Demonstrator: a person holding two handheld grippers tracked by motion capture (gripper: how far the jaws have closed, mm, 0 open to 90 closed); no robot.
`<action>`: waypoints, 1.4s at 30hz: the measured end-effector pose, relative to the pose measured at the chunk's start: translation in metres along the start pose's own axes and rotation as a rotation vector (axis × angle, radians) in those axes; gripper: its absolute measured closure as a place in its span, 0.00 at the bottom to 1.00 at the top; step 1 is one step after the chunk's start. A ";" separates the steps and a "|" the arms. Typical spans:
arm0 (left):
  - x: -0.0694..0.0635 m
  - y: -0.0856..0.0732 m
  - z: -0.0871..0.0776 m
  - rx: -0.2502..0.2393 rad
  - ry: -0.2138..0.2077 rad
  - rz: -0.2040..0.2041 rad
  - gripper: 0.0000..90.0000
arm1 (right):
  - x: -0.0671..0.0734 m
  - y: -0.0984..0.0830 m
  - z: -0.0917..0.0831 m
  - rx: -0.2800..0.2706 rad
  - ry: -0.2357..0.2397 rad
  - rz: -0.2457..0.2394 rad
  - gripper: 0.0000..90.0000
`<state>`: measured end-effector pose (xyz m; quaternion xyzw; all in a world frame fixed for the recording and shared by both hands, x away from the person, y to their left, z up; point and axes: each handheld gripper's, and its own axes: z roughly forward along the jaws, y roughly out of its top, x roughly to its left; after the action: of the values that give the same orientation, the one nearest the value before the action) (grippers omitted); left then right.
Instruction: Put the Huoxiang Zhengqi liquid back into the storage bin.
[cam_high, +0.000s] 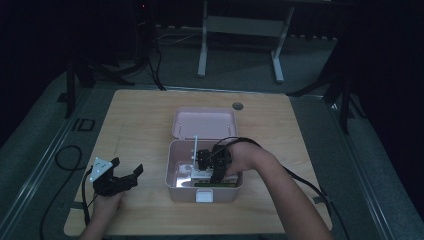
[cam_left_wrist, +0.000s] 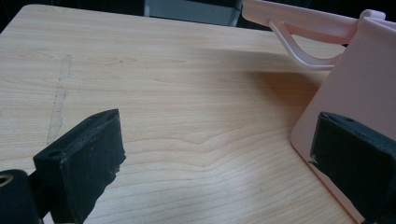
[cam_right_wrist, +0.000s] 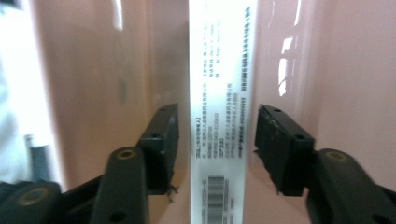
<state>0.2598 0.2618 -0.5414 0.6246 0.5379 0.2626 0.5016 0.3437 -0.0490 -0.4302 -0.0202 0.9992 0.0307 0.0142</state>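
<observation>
**Right gripper inside the pink box, jaws either side of a white carton**

While the pale pink plastic storage box (cam_high: 205, 187) sat open near the middle of the light wooden table (cam_high: 140, 120), its lid (cam_high: 204, 123) was tipped back on the far side, and its white front latch faced the person. Inside it lay white packaging and a dark green strip along the front wall; a thin white edge stood up from the box's interior.

The right gripper (cam_high: 216, 165) reached down into the box from the right, the right hand (cam_high: 244, 159) bent over the rim and its black cable looping above. The left gripper (cam_high: 116, 178) rested low on the table just left of the box, held by the left hand (cam_high: 106, 204), its grey three-cornered plate uppermost and its jaws pointing toward the box.

The right gripper view added what the high view could not resolve: a narrow white carton (cam_right_wrist: 223, 93) printed with small black text and a barcode stood between the jaws of the right gripper (cam_right_wrist: 215, 149), with glossy pink walls behind. A slight gap showed on each side, so the jaws were parted and not clamping it.

In the left gripper view, the left gripper (cam_left_wrist: 219, 158) had its jaws spread wide over bare wood, the box's pink outer wall (cam_left_wrist: 359, 84) just beside the right-hand jaw and the lid's curved hinge arm above.
</observation>
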 end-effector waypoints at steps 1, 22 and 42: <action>0.000 0.000 0.000 0.000 0.000 0.000 0.03 | -0.002 -0.001 -0.004 -0.021 -0.004 0.001 0.50; 0.000 0.000 -0.001 -0.005 0.003 -0.001 0.03 | -0.006 -0.024 -0.052 -0.242 -0.202 0.182 0.12; -0.002 0.000 -0.001 0.006 0.009 0.007 0.03 | 0.003 -0.091 -0.073 -0.485 -0.248 0.379 0.12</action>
<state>0.2586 0.2604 -0.5411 0.6267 0.5387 0.2654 0.4966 0.3428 -0.1444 -0.3630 0.1671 0.9394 0.2720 0.1247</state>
